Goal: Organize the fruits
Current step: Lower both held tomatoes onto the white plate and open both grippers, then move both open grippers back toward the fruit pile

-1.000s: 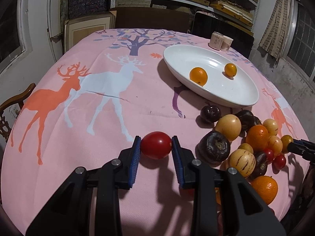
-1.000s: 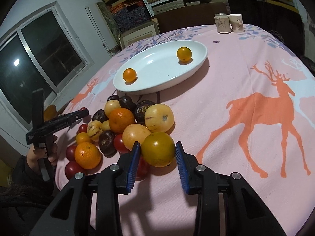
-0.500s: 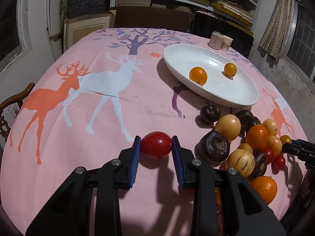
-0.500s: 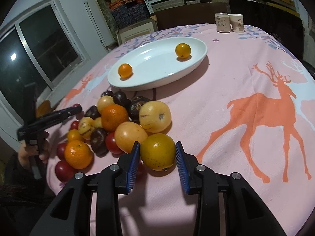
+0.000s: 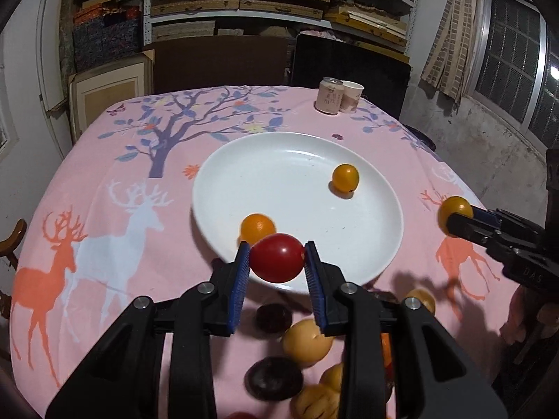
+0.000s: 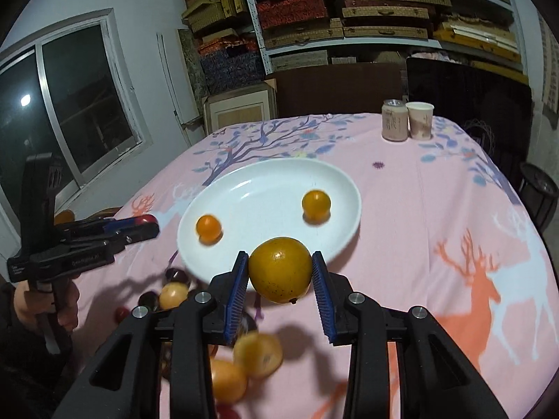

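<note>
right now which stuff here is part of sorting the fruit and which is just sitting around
In the job:
- red tomato, clamped in the left gripper
- yellow-orange fruit, clamped in the right gripper
- white plate with two small orange fruits on it
- fruit pile on the table

Lying about:
- drink can
- paper cup
- shelved boxes

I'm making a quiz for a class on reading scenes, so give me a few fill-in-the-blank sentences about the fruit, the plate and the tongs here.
1. The left tongs are shut on a ____ tomato.
2. The white plate holds ____ small orange fruits.
3. The right tongs grip a yellow-orange fruit in front of the plate's ____ rim.
4. Beside the can stands a paper ____.

Missing words: red; two; near; cup
</note>
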